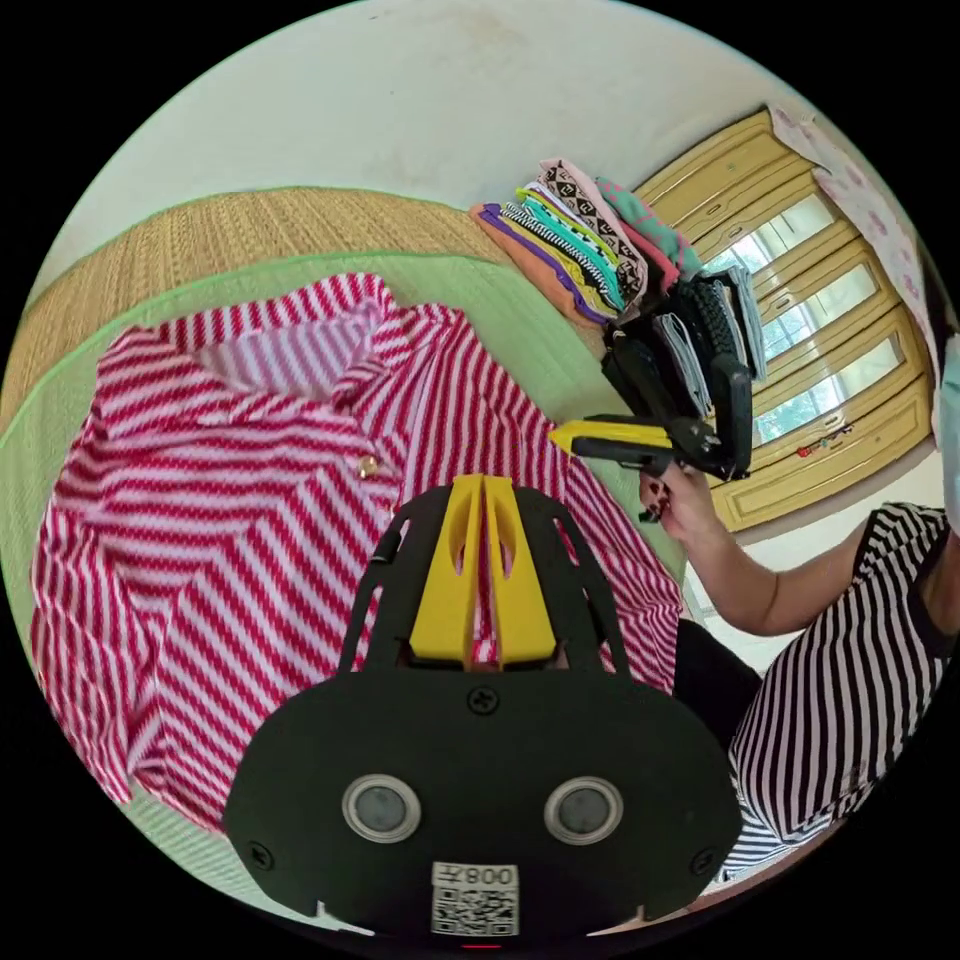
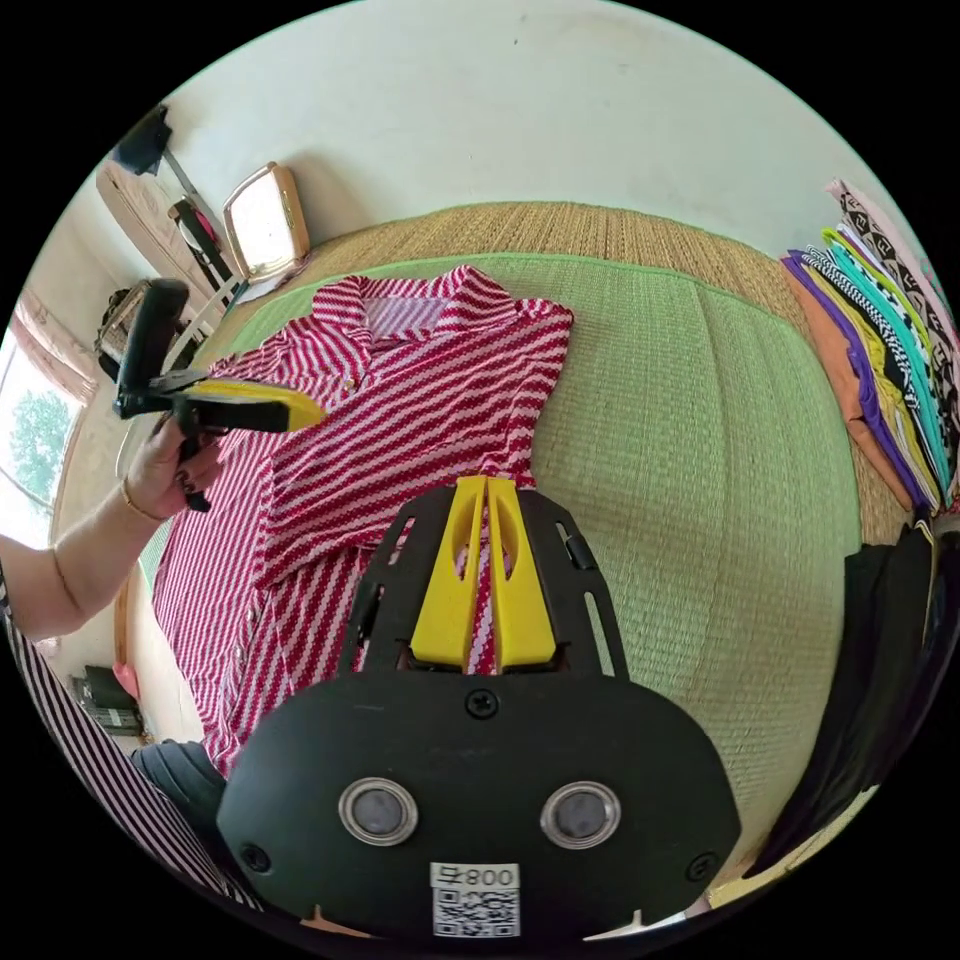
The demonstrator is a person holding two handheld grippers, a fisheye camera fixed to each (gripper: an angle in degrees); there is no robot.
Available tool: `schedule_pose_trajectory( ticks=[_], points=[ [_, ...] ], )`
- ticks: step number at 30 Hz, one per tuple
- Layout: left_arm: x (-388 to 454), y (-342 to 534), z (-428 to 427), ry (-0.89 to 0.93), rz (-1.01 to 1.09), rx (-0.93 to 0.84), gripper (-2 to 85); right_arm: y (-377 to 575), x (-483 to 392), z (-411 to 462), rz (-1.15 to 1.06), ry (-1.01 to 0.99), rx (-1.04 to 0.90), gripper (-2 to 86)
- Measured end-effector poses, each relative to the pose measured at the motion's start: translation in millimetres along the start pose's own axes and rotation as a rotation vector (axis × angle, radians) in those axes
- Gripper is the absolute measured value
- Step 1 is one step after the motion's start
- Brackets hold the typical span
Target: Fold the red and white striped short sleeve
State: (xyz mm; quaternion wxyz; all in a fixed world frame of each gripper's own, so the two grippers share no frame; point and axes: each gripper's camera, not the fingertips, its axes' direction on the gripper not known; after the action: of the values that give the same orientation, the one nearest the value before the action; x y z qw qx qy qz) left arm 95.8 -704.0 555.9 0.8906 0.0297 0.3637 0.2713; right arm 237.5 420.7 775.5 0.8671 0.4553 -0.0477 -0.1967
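In the left gripper view, the left hand-held gripper (image 1: 483, 490) has its two yellow jaws brought together, tips nearly meeting, hovering above the red and white striped short sleeve shirt (image 1: 260, 500); from this angle I cannot tell whether the tips touch the cloth, and no fabric shows pinched between them. The shirt spreads from the jaws toward 9 and 10 o'clock, collar at about 11 o'clock, one gold button (image 1: 368, 465) just beyond the jaw tips toward 10 o'clock.

In the right gripper view, the right hand-held gripper (image 2: 486, 492) likewise has its jaws together, with the shirt's hem edge showing behind the narrow slit between them; a grip on it is not clear. From here the shirt lies toward 11 o'clock, front up, collar farthest away.

Each view also catches the other hand-held gripper, held in a hand (image 1: 680, 505) at 3 o'clock in the left gripper view and at 9 o'clock in the right gripper view, jaws apparently closed and off the shirt.

One shirt lies on one green woven mat (image 2: 700, 430), which lies over a tan straw mat (image 2: 560, 225). One stack of folded clothes (image 1: 580, 240) sits at the mat's edge, about 1 o'clock in the left gripper view.
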Motion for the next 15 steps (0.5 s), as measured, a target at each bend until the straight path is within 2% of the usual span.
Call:
schedule_pose_trajectory(
  ticks=[3,5,7,9,11,13,15],
  points=[
    [-4.7,35.8,-6.7,-0.049,-0.085,-0.108,0.2,-1.5,7.8,3.5,0.015,-0.023,0.002,0.0],
    [-3.5,51.1,-36.6,0.044,-0.129,-0.027,0.1,-4.6,6.3,-8.8,0.008,-0.033,0.025,0.1],
    [4.9,57.5,-61.8,0.056,-0.132,0.044,0.1,-6.0,-1.2,-17.4,-0.019,-0.022,0.052,0.1],
    [9.1,62.2,-72.0,0.038,-0.145,0.054,0.2,-9.5,-9.5,-12.1,-0.056,-0.003,0.025,0.1],
    [-0.7,66.4,-62.0,0.020,-0.197,-0.050,0.2,-14.8,-11.4,16.2,-0.065,0.003,-0.072,0.1],
    [-6.1,72.3,-78.9,0.102,-0.236,0.026,0.3,-18.3,-7.8,11.8,-0.042,-0.019,-0.048,0.1],
    [-2.5,80.0,-105.3,0.094,-0.245,0.097,0.4,-24.4,-8.9,2.7,-0.057,-0.028,-0.047,0.1]
  ],
)
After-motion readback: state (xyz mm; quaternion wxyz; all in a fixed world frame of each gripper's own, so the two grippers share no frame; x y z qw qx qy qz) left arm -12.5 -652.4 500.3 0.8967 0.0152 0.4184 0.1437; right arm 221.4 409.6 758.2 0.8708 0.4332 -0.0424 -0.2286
